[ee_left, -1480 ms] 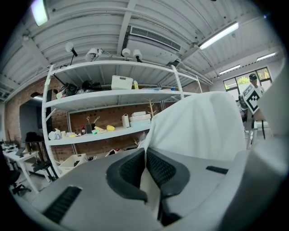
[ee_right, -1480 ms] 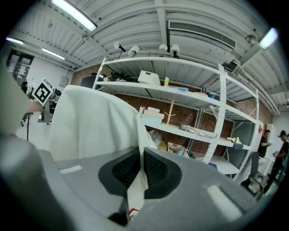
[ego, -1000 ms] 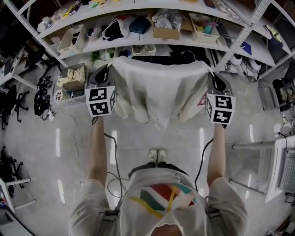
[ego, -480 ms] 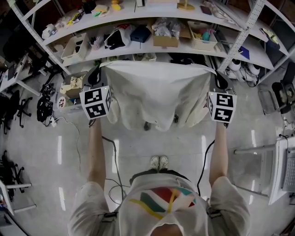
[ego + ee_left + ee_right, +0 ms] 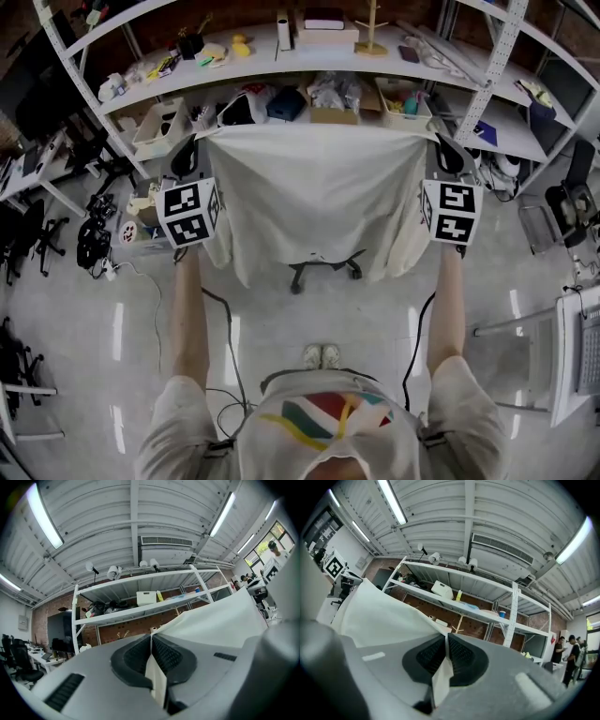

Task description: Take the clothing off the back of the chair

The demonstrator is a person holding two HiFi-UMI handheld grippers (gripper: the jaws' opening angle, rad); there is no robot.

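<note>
A white garment [image 5: 319, 197] hangs spread out between my two grippers, held by its top corners in front of the shelves. My left gripper [image 5: 202, 141] is shut on the left corner and my right gripper [image 5: 433, 142] is shut on the right corner. In the left gripper view the cloth [image 5: 220, 620] is pinched between the dark pads [image 5: 164, 656] of the left gripper [image 5: 151, 641]. The right gripper view shows the same for the right gripper [image 5: 446, 641], with cloth [image 5: 379, 616] running off to the left. Below the hem, the chair's black wheeled base [image 5: 323, 265] shows; the garment hides the rest of the chair.
A white shelving rack [image 5: 487, 84] full of boxes and small items stands right behind the garment. Black office chairs [image 5: 19, 230] and gear crowd the left side. Cables [image 5: 225, 323] run over the floor by my feet [image 5: 321, 356]. A white frame [image 5: 574, 361] stands at the right.
Both grippers have risen together with the garment. The cloth now hangs higher and flatter, and the chair's wheeled base has come into view under its hem.
</note>
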